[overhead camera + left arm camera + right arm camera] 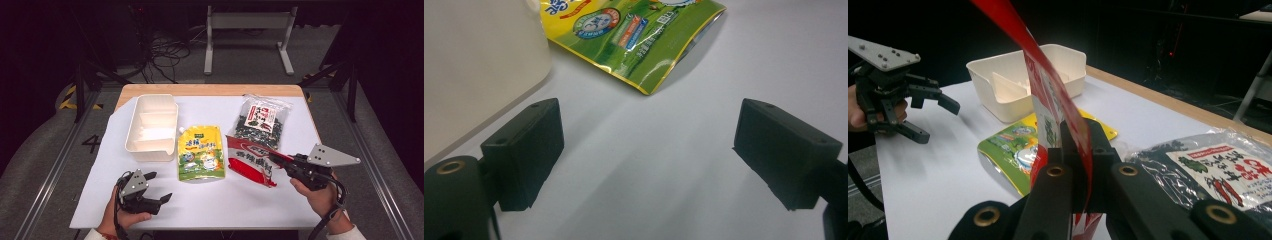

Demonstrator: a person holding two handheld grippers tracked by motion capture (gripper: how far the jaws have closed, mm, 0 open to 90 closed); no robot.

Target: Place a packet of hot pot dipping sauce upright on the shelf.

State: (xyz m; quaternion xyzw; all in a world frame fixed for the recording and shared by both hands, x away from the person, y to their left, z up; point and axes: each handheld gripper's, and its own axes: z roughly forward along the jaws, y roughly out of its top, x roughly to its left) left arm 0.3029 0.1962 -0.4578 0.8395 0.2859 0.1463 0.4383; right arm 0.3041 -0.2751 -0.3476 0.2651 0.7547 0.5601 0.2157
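My right gripper [278, 161] is shut on the edge of a red and white snack packet [251, 160], tilted up off the table right of centre; the packet [1048, 95] rises between the jaws in the right gripper view. A yellow-green spouted pouch [200, 152] lies flat at the middle, and its corner [644, 40] shows ahead of my left gripper. My left gripper [162, 187] stands open and holds nothing, low at the front left, its jaws wide apart over bare white table [649, 165]. A cream divided box [151, 126] sits left of the pouch.
A clear bag of dark dried food with a red and white label [261, 120] lies at the back right. The white cover ends at a wooden table edge [210, 90] at the back. Cables and a metal stand [247, 30] are on the floor beyond.
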